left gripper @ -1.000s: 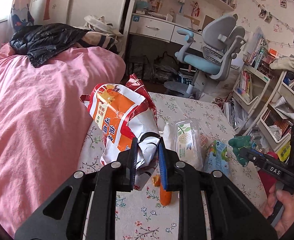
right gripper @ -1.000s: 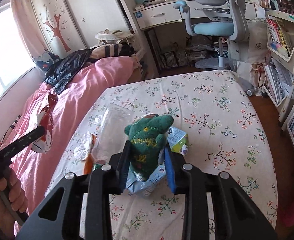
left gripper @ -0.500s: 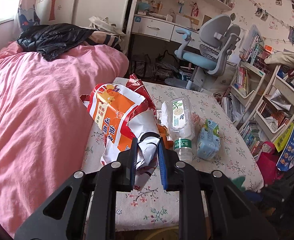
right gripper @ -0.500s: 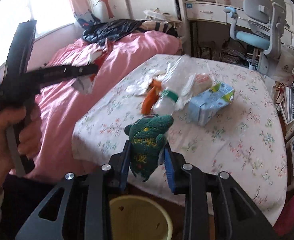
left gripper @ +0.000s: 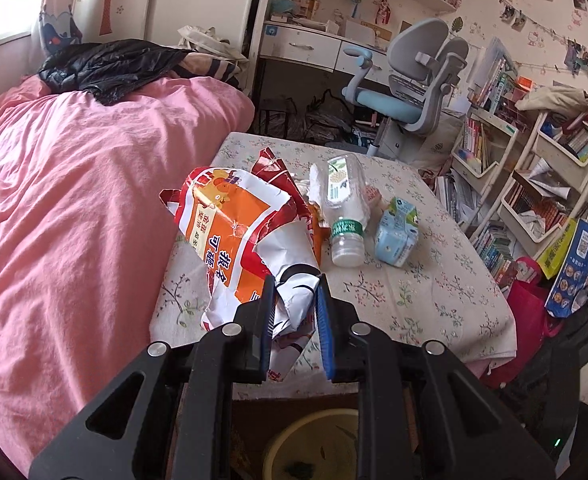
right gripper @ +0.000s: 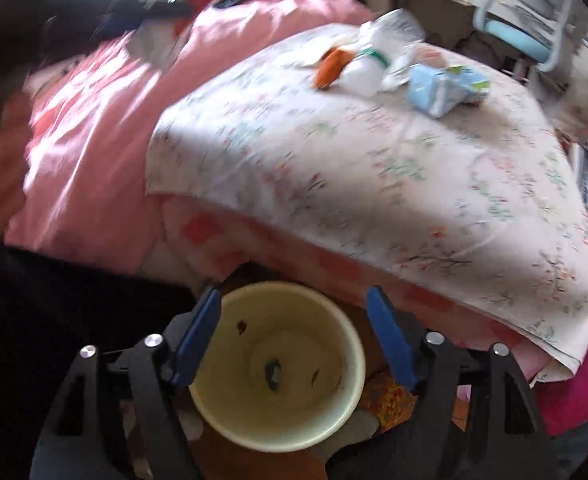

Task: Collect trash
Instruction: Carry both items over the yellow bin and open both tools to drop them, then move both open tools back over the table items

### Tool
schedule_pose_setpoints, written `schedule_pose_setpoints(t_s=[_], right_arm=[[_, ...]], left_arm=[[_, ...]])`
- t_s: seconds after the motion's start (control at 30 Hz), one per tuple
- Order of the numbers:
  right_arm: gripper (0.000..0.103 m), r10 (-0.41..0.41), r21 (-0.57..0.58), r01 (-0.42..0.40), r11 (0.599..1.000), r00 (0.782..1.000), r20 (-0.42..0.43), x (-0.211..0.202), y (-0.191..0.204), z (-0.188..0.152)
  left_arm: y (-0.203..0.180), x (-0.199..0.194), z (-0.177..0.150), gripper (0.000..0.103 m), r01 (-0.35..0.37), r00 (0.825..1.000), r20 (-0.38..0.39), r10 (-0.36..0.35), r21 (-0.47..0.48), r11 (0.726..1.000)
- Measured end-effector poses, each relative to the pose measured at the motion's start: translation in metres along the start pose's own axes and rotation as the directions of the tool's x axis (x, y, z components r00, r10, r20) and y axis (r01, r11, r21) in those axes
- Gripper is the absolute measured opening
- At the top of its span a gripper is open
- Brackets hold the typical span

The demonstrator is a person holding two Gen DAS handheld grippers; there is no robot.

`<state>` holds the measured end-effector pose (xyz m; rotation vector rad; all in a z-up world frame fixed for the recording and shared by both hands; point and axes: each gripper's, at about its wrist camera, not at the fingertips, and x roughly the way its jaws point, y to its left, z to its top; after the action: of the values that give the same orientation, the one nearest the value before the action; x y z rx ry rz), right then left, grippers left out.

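My left gripper [left gripper: 295, 292] is shut on a crumpled orange, red and white snack bag [left gripper: 230, 224], held over the near edge of the flowered table [left gripper: 425, 292]. On the table lie a clear plastic bottle [left gripper: 341, 208], a pale blue carton [left gripper: 397, 232] and an orange scrap [right gripper: 329, 66]. My right gripper [right gripper: 294, 296] hangs over a yellow bin [right gripper: 357, 360] on the floor below the table edge; its jaws are opening with nothing between them. A small green toy [right gripper: 273, 372] lies at the bottom of the bin.
A bed with a pink quilt [left gripper: 74, 208] runs along the table's left side. A grey and blue desk chair [left gripper: 413, 92] stands behind the table, and book shelves [left gripper: 533, 184] and bags [left gripper: 573, 264] crowd the right. The right wrist view is motion-blurred.
My right gripper swung from above the table down over the bin and opened; the green toy left it and lies in the bin. My left gripper drew back with the bag.
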<state>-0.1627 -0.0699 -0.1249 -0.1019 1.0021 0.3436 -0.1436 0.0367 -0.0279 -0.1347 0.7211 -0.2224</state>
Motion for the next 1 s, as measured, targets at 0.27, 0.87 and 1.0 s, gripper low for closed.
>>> schedule_pose_setpoints(t_s=[0.27,0.87,1.0], right_arm=[[0.087,-0.057,0.225,0.003,0.974,0.971,0.234,-0.036,-0.045,0.006],[0.089,-0.085,0.365,-0.016,0.931,0.962,0.258,-0.040,-0.077,0.000],[0.089,-0.082,0.360,-0.016,0.933,0.963,0.255,-0.040,-0.077,0.000]], left_arm=[[-0.040,-0.008,-0.057,0.019,0.054,0.991,-0.127,-0.046,0.054,0.997],[-0.077,0.020,-0.126,0.067,0.015,0.913,-0.402,0.077,0.220,0.975],[-0.070,0.005,-0.113,0.071,-0.018,0.955,-0.288,0.071,0.180,0.983]])
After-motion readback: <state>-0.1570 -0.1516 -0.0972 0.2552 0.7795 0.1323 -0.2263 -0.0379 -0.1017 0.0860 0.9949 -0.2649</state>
